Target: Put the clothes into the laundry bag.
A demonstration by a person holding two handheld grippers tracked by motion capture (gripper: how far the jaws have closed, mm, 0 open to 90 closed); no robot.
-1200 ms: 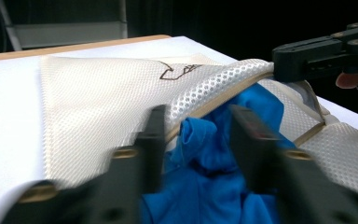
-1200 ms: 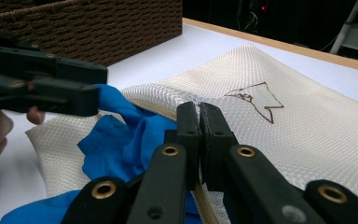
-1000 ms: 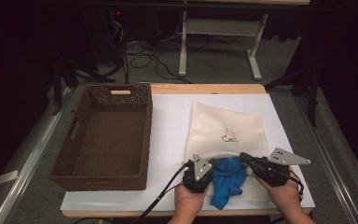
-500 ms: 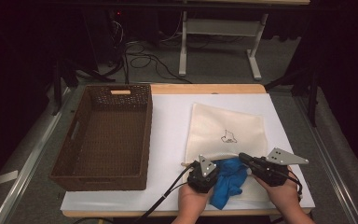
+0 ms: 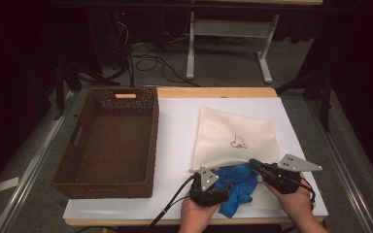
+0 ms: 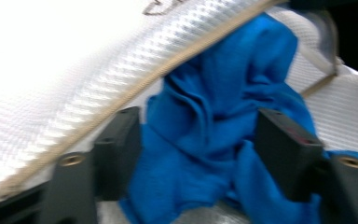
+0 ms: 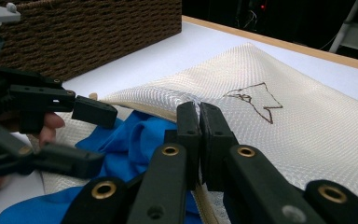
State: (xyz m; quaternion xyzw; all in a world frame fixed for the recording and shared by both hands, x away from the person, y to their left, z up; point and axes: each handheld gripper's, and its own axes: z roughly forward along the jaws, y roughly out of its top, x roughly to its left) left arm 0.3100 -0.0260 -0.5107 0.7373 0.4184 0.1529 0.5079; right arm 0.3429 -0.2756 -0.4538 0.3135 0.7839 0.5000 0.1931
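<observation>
Left gripper view: the left gripper [image 6: 200, 149] has just been opening, its jaws now loose around the blue cloth [image 6: 223, 116] at the table's near edge. The cloth sits half inside the mesh bag [image 5: 235, 136], whose mouth rim the right gripper [image 7: 199, 126] grips, so pushing it deeper probably follows.

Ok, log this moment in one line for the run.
left gripper: just opened, blue cloth loose between jaws | right gripper: shut on bag edge | cloth: partly inside mesh bag

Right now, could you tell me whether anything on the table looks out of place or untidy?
The blue cloth lies crumpled, half inside the mesh bag's open edge and half spilling onto the white sheet.
</observation>
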